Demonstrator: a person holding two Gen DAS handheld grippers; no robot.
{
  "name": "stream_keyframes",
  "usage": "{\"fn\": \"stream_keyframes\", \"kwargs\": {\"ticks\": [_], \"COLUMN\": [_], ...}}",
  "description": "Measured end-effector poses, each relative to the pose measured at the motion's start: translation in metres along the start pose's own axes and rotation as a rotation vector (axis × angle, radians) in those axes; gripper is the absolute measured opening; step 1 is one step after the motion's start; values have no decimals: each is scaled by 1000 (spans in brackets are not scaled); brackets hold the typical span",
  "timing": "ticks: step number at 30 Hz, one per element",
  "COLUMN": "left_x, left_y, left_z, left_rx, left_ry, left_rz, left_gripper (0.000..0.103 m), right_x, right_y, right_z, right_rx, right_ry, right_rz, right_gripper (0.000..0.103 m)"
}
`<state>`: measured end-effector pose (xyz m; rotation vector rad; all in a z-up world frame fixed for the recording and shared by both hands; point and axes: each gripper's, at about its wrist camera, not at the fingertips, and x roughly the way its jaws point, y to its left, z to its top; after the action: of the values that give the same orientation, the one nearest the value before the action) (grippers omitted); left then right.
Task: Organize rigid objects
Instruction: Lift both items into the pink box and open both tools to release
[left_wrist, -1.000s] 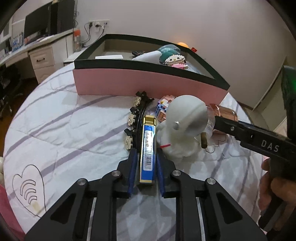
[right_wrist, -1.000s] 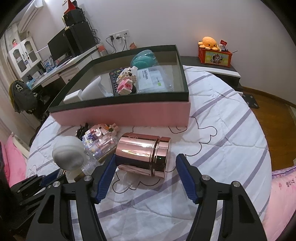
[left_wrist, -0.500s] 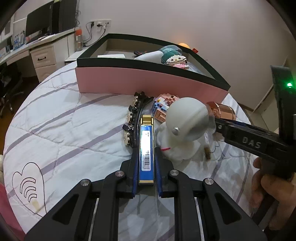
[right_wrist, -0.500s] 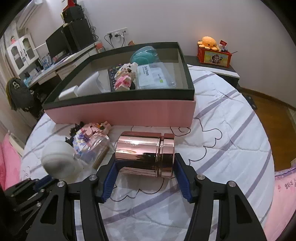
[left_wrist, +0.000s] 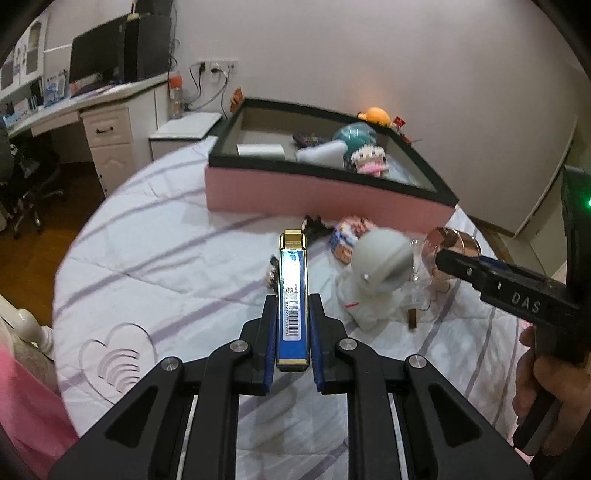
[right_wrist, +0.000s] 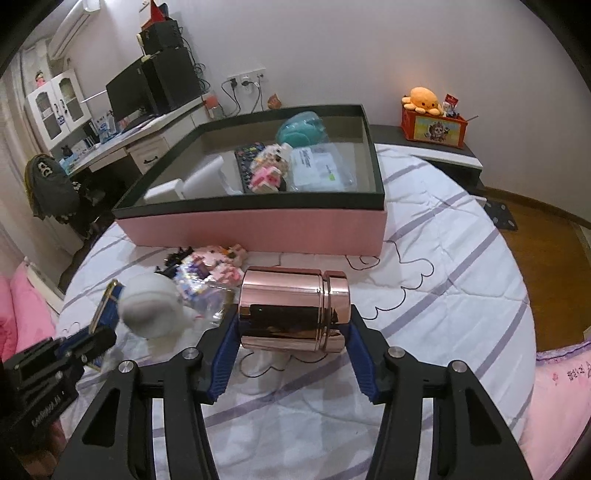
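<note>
— What is the left wrist view showing?

— The left claw (left_wrist: 293, 325) is pinching a slim blue and gold box (left_wrist: 293, 295) between its blue pads, the box sticking straight out ahead of the fingers, above the striped bedspread (left_wrist: 166, 258). Just right of its tip a white toy figure (left_wrist: 380, 275) is sitting; beyond it a pink storage box (left_wrist: 314, 192) is lying. The other tool is reaching in from the right.

— And the right wrist view?

— The right claw (right_wrist: 290, 332) is gripping a shiny copper can (right_wrist: 293, 308) crosswise, one pad pressing each end, the can filling the gap. Left of it are the white figure (right_wrist: 149, 312) and a block toy (right_wrist: 218, 264); ahead is the storage box (right_wrist: 258, 229).

— Anything only one view is giving?

— The second is showing the can whole and the storage box's contents; the first is catching only the can's end (left_wrist: 452, 243).
</note>
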<state>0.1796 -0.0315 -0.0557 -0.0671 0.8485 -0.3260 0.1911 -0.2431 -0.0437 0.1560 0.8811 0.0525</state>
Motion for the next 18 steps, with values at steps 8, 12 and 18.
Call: {"fn": "stream_keyframes", "kwargs": {"ticks": [8, 12, 18], "left_x": [-20, -25, -18], "left_y": [-3, -3, -2], "left_z": [23, 43, 79], "left_rx": [18, 23, 31], "left_ry": [-64, -94, -128], "left_rz": [16, 23, 29], "left_gripper": [15, 15, 15], "right_x": [-25, -32, -36], "right_y": [17, 24, 29], "right_z": [10, 22, 49], "right_rx": [-30, -49, -66], "right_ry": [-51, -78, -124], "right_rz": [33, 43, 51], "right_gripper": [55, 55, 55]}}
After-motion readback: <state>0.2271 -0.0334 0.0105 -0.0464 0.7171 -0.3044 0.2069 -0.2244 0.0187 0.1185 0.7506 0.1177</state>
